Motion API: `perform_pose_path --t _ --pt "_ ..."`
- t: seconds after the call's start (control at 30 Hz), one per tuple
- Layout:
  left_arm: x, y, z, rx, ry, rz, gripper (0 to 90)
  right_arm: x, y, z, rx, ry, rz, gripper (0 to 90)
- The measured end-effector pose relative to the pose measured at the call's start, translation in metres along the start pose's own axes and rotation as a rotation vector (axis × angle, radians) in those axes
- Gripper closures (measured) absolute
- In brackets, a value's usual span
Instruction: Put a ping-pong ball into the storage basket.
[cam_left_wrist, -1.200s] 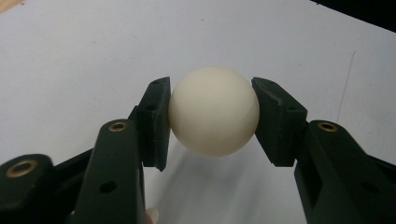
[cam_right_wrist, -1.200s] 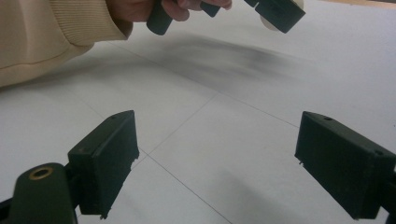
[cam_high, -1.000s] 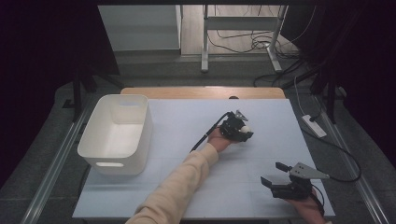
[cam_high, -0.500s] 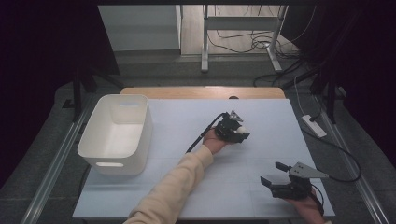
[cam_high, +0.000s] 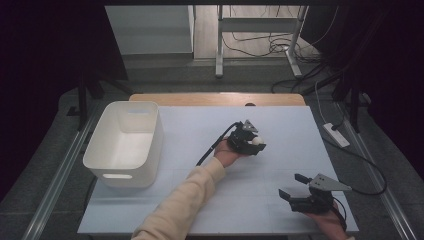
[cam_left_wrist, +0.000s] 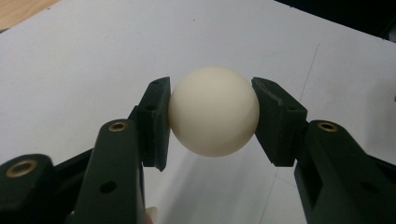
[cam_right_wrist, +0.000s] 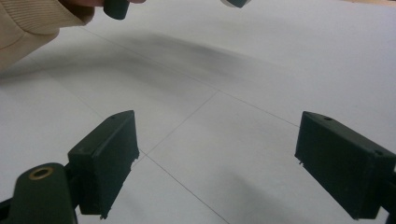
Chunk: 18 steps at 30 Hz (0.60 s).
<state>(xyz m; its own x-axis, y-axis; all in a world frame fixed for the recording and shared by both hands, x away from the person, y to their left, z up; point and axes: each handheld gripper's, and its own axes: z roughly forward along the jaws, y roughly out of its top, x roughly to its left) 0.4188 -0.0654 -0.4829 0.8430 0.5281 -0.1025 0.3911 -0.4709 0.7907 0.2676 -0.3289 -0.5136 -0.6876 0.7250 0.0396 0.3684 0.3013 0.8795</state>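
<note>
The white bin (cam_high: 125, 142) at the table's (cam_high: 300, 130) left looks empty in the high view. The left gripper view shows the cream ball (cam_left_wrist: 214, 111) pinched between both pads of the left gripper (cam_left_wrist: 212, 122), above mid-table. The right gripper (cam_high: 296, 186) hovers wide apart, holding nothing, near the front right.

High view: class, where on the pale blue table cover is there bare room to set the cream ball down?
Bare patches: between the white plastic bin and the left gripper holding the cream ball; the cover's far right corner; the near strip between sleeve and right gripper. Crowded around both grippers.
</note>
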Motion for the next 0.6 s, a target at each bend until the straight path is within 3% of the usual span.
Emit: perform_pose_path --t 0.6 --pt "-0.005 -0.006 -0.019 -0.022 -0.001 0.010 50.8 0.000 -0.001 0.001 0.005 -0.003 0.000 13.2"
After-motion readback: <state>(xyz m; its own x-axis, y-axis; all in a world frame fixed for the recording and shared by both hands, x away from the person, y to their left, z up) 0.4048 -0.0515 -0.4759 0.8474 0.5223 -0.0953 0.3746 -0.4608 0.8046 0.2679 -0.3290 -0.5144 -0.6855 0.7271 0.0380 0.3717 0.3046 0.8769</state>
